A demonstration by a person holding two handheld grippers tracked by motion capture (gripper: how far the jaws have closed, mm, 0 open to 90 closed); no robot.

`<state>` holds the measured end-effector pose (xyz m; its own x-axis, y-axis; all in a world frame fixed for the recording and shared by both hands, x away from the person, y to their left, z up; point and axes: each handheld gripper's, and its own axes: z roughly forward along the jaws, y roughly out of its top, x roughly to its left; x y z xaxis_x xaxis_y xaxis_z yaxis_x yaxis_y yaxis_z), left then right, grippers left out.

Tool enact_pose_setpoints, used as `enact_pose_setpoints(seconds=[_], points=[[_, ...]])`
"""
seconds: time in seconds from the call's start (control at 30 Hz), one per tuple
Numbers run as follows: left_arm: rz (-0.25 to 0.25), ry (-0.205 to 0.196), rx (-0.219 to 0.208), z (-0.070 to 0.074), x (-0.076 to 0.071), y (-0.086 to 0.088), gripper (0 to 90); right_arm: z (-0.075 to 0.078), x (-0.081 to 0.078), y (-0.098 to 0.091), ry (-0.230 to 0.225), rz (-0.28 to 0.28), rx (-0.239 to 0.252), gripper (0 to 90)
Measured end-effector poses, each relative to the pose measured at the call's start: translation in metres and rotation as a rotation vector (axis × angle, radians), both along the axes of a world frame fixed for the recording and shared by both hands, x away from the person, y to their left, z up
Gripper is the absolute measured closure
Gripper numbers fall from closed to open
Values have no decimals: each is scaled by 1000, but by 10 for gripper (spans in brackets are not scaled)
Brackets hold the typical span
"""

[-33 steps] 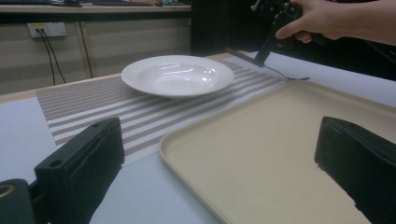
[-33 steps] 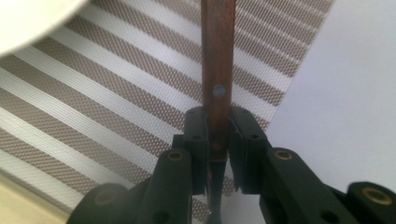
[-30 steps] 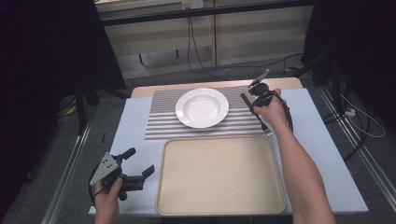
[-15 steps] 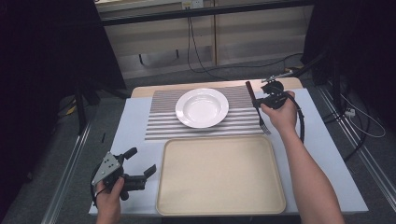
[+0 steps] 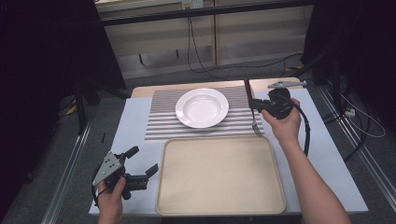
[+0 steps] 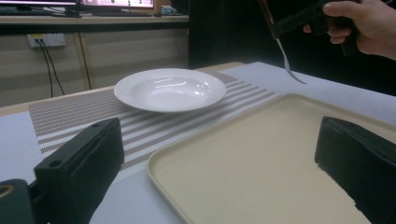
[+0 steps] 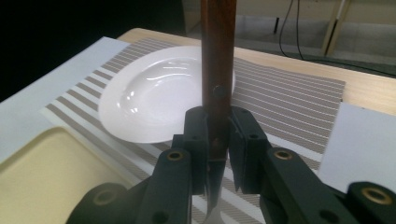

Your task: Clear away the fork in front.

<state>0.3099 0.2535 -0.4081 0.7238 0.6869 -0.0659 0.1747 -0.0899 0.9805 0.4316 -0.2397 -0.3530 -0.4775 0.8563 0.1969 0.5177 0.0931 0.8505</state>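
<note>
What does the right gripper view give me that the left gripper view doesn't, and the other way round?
Right gripper view: its own jaws clamped on the fork by the brown wooden handle, seen close, with the rivet just above the pads.

Left gripper view: the left gripper with jaws open and nothing between them, and farther off the right hand holding the fork up, metal tines hanging down clear of the table, above the tray's far edge.

Both: the white plate on the striped placemat, and the beige tray with nothing on it.
</note>
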Motion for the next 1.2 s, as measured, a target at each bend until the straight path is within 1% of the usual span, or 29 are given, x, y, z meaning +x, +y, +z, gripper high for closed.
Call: enact_pose_setpoints(seconds=[0.03, 0.07, 0.1, 0.17, 0.2, 0.23, 0.37, 0.4, 0.47, 0.5, 0.57, 0.6, 0.63, 0.67, 0.77, 0.83, 0.97, 1.0, 1.07, 1.13, 1.17, 1.2], points=[[3, 1, -4, 1, 0, 0, 16, -1, -6, 1, -14, 8, 18, 782], [5, 0, -9, 1, 0, 0, 16, -1, -6, 1, -14, 8, 18, 782], [8, -2, -7, 2, 0, 0, 16, -1, -9, 2, -25, 9, 18, 782], [10, -3, -13, 4, 0, -2, 16, -3, -14, 4, -33, 21, 33, 782], [9, -5, -6, 5, 0, -2, 15, -4, -20, 6, -49, 36, 49, 782], [12, -3, -10, 6, 0, -3, 15, -4, -20, 6, -49, 36, 49, 782], [19, 0, -14, 11, 1, -8, 16, -6, -31, 13, -80, 62, 76, 782], [16, -1, -7, 13, 1, -9, 15, -6, -35, 15, -84, 69, 84, 782], [19, -11, 5, 17, 2, -13, 15, -6, -40, 17, -92, 82, 110, 782], [10, -12, 5, 20, 2, -16, 15, -6, -42, 19, -97, 86, 115, 782], [3, -9, -5, 24, 2, -22, 14, -6, -47, 22, -114, 95, 119, 781], [-1, -8, -1, 25, 2, -25, 14, -7, -50, 23, -118, 105, 132, 782], [-6, -7, 3, 26, 3, -28, 14, -7, -52, 24, -121, 104, 139, 781], [-6, 3, -5, 27, 3, -31, 15, -8, -56, 25, -129, 107, 149, 782], [-17, 16, 4, 31, 4, -37, 14, -8, -60, 26, -135, 112, 156, 782], [-16, 31, -10, 34, 7, -43, 14, -8, -63, 27, -137, 119, 159, 781], [-7, 35, -20, 38, 13, -53, 13, -11, -66, 29, -140, 123, 167, 781], [-5, 37, -22, 39, 14, -56, 13, -13, -66, 30, -136, 126, 179, 781], [-10, 41, -22, 39, 17, -61, 12, -15, -66, 31, -135, 127, 182, 781], [-8, 53, -28, 40, 20, -68, 12, -15, -67, 34, -145, 129, 180, 781], [-15, 56, -26, 40, 22, -71, 12, -15, -67, 35, -146, 138, 180, 781], [-21, 64, -34, 40, 24, -74, 12, -15, -67, 37, -147, 137, 180, 781]])
